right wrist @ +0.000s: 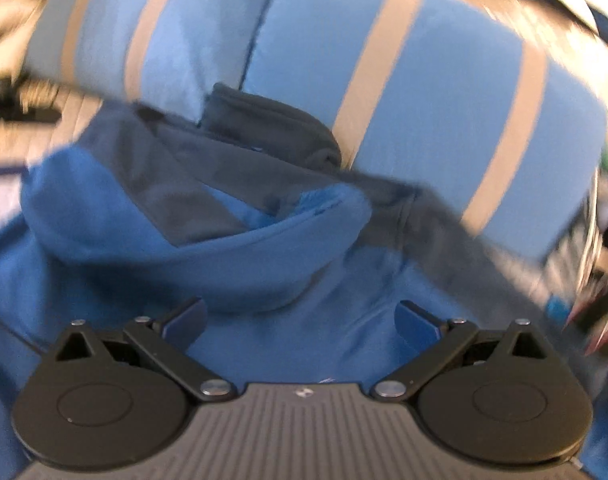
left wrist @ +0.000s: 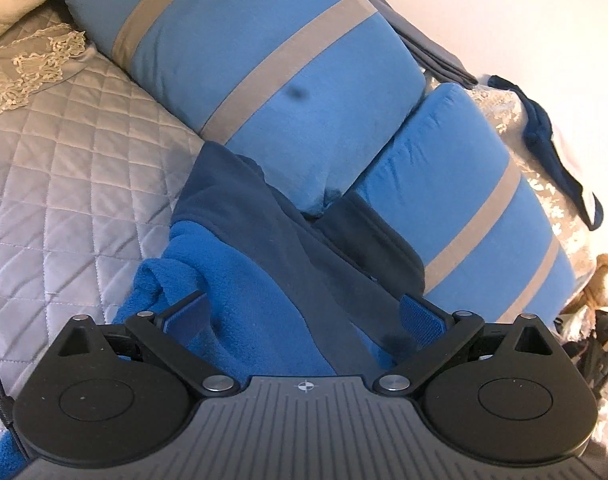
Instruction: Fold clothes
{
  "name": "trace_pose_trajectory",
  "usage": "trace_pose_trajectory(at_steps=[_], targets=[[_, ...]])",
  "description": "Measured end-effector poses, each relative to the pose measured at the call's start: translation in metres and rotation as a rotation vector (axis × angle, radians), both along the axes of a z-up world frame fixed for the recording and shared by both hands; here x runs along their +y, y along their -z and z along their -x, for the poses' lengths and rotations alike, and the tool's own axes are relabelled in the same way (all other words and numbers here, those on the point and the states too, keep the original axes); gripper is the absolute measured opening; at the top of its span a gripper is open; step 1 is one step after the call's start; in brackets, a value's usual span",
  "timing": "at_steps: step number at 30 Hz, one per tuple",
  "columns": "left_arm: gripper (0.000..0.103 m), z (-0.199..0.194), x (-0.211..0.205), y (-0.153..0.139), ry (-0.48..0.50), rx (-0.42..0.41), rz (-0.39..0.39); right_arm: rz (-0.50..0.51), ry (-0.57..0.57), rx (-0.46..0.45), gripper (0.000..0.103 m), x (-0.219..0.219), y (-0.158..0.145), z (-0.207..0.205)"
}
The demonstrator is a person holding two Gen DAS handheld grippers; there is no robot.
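Left wrist view first: the left gripper [left wrist: 304, 312] hangs low over the blue fleece garment [left wrist: 248, 280], jaws spread wide, blue pads on either side of the cloth with nothing pinched between them. The left pad sits right against a rolled fold of bright blue fleece; whether it actually touches, I cannot tell. A darker navy panel [left wrist: 296, 224] of the same garment runs diagonally up between the fingers toward the pillows.

Right wrist view now, and it's smeared with motion blur: the right gripper [right wrist: 302, 316] is also wide open, hovering just above the garment [right wrist: 104, 264], holding nothing. Directly ahead of it lies the hood opening [right wrist: 272, 232], bright blue rim curving across, navy lining behind.

The garment lies on a bed with a grey quilted bedspread [left wrist: 64, 184], its top end pushed up against two blue pillows with grey stripes [left wrist: 264, 60], which stand right in the way beyond the fingers. Further out, a lace-trimmed cushion [left wrist: 36, 60] sits at the left, a dark navy cloth [left wrist: 552, 148] drapes over the bed's far edge, and a stuffed toy [left wrist: 600, 280] peeks in at the right.
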State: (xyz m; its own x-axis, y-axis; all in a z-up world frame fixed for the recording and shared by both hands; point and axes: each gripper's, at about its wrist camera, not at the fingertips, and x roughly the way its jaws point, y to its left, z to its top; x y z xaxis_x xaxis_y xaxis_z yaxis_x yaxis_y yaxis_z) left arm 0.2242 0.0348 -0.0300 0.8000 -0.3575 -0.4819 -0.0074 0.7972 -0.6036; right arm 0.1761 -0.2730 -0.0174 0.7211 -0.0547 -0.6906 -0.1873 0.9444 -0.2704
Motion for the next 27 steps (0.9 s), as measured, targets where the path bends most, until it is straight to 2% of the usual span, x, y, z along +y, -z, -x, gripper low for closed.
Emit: trace_pose_trajectory(at_steps=[3,6,11,14,18,21,27], targets=[[0.103,0.001,0.000,-0.002,0.007,-0.010,-0.006,0.120,-0.100,-0.038,0.103,-0.017,0.004,-0.014],[0.103,0.000,-0.002,-0.003,0.017,-0.017,-0.014,0.270,-0.267,-0.085,0.103,-0.024,0.008,-0.024],[0.103,-0.003,-0.004,-0.001,0.028,-0.004,-0.008,0.584,-0.533,-0.105,0.103,-0.014,0.023,-0.035],[0.103,-0.004,-0.004,-0.001,0.030,-0.001,-0.009,0.667,-0.686,-0.091,0.103,-0.004,0.029,-0.038],[0.103,-0.004,-0.004,0.000,0.032,0.005,-0.010,0.672,-0.831,-0.028,0.103,0.011,0.033,-0.044],[0.103,-0.005,-0.005,0.000,0.037,0.007,-0.013,0.630,-0.879,0.025,0.103,0.023,0.035,-0.049],[0.103,-0.005,-0.004,0.002,0.039,0.013,-0.014,0.425,-0.832,0.176,0.103,0.031,0.036,-0.065]])
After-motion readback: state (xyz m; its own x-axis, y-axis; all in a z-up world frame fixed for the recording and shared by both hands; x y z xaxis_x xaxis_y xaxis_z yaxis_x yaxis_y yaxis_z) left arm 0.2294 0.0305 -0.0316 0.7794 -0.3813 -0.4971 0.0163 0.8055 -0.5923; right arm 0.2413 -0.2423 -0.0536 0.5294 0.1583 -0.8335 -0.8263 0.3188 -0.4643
